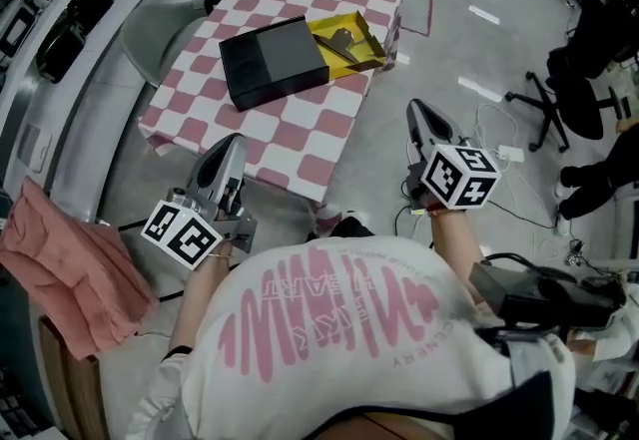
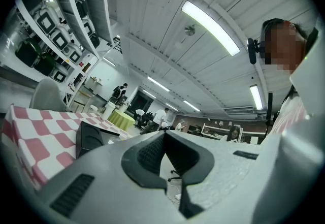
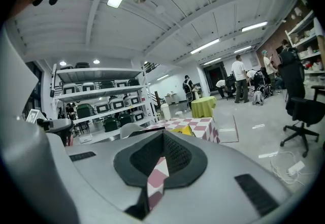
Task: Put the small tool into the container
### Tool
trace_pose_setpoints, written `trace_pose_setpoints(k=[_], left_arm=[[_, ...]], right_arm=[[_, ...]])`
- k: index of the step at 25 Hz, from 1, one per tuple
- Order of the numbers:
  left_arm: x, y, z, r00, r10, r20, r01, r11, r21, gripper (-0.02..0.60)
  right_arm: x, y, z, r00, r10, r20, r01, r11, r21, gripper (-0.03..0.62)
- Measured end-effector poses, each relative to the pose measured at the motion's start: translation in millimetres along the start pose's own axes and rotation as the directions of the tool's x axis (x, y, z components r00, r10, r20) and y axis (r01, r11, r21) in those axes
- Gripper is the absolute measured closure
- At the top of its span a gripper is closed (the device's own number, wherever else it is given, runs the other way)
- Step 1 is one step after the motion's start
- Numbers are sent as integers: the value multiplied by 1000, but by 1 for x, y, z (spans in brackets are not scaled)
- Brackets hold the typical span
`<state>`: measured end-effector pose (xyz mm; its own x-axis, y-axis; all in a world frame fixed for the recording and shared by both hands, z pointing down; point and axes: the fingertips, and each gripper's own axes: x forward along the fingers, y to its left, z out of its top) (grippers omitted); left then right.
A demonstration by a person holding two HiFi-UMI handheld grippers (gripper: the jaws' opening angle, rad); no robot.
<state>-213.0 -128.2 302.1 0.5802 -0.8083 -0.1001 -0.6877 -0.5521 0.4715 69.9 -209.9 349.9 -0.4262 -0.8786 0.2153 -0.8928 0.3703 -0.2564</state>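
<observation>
The small grey metal tool (image 1: 342, 41) lies inside the shallow yellow cardboard container (image 1: 372, 37), an open tray near the far right corner of the table covered in a pink-and-white checked cloth (image 1: 290, 144). The tray's left side touches a flat black rectangular box (image 1: 272, 61) with a matt top. The near half of the cloth is bare up to its hanging edge, and smooth grey floor (image 1: 469, 39) lies open to the right of the table. The left gripper (image 1: 235, 141) hangs just short of the table's near edge. The right gripper (image 1: 414, 107) is off the near right corner, over the floor. Both are well apart from the container. In its own view the left gripper (image 2: 163, 134) has its ribbed dark pads together at the tips and nothing between them. That view shows the black box (image 2: 94, 136) edge-on and no tray. The right gripper (image 3: 162, 134) is likewise closed and empty. A sliver of checked cloth shows through the slot below its tips, and the yellow container (image 3: 185, 130) peeks above them.
</observation>
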Motion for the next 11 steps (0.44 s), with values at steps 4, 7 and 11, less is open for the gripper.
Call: trace_pose_setpoints(k=[4, 7, 11], left_arm=[[-18, 2, -8, 1000, -4, -8, 4, 1000, -21, 574], [-27, 2, -13, 1000, -19, -17, 19, 999, -28, 574], [-38, 4, -19, 999, -27, -24, 26, 999, -30, 574]], right_arm=[[-15, 10, -18, 1000, -18, -21, 18, 1000, 1, 588], [-24, 16, -27, 999, -32, -28, 32, 999, 3, 588], [-30, 28, -36, 999, -31, -26, 31, 1000, -1, 588]])
